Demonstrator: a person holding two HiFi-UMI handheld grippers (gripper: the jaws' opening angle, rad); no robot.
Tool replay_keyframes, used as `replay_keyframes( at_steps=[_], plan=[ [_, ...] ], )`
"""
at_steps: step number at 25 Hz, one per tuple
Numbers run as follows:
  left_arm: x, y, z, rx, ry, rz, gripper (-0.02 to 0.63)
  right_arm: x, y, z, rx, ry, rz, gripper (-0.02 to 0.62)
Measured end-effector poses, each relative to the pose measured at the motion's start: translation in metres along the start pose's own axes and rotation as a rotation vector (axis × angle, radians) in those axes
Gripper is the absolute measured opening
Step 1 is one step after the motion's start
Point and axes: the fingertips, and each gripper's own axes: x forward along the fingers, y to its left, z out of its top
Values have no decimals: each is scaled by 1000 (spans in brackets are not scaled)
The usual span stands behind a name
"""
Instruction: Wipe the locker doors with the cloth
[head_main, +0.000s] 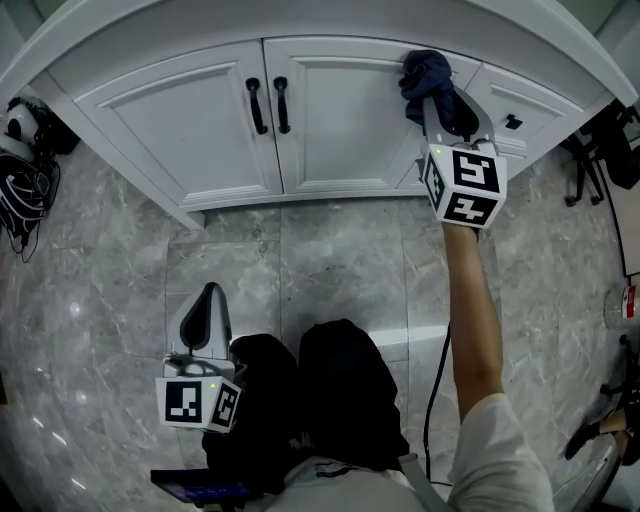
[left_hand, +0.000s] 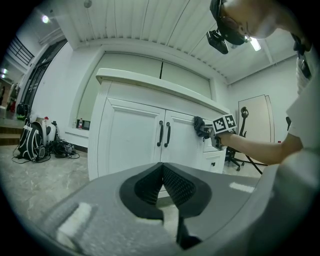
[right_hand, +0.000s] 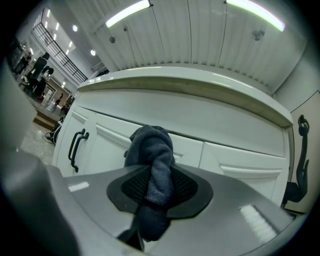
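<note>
Head view: backpack (head_main: 20, 130), chair (head_main: 612, 150) flank lockers (head_main: 200, 120).

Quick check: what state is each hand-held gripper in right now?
Left hand-held gripper: closed, nothing between its jaws.
Right hand-held gripper: closed on the dark cloth.

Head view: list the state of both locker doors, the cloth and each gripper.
left locker door: closed.
right locker door: closed.
cloth: bunched, up at the right locker door's top corner.
right gripper: shut on the cloth.
left gripper: shut, empty, held low and away from the doors.
</note>
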Motion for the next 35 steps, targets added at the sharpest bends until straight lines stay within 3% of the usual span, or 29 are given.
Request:
replay_keyframes(
  at_steps=[8, 10, 13, 19, 23, 29, 35],
  plan=[
    [-4, -4, 2, 7, 1, 0, 2, -14, -28, -7, 48, 7, -84, 98],
    [-5, -2, 3, 8, 0, 4, 2, -21, -24, -2, 44, -18, -70, 98],
    [-4, -3, 3, 9, -2, 1, 2, -33, 9, 12, 21, -73, 20, 98],
    [-4, -5, 2, 11, 0, -6, 2, -32, 130, 18, 17, -123, 273, 100],
    [-9, 2, 2, 13, 4, 7, 2, -9, 176, 5, 53, -97, 335, 100],
    [-13, 13, 2, 11, 7, 28, 2, 24, 192, -10, 85, -38, 336, 100],
    [-11, 17, 3, 11, 2, 35, 2, 24, 161, -22, 46, -20, 262, 100]
  ],
)
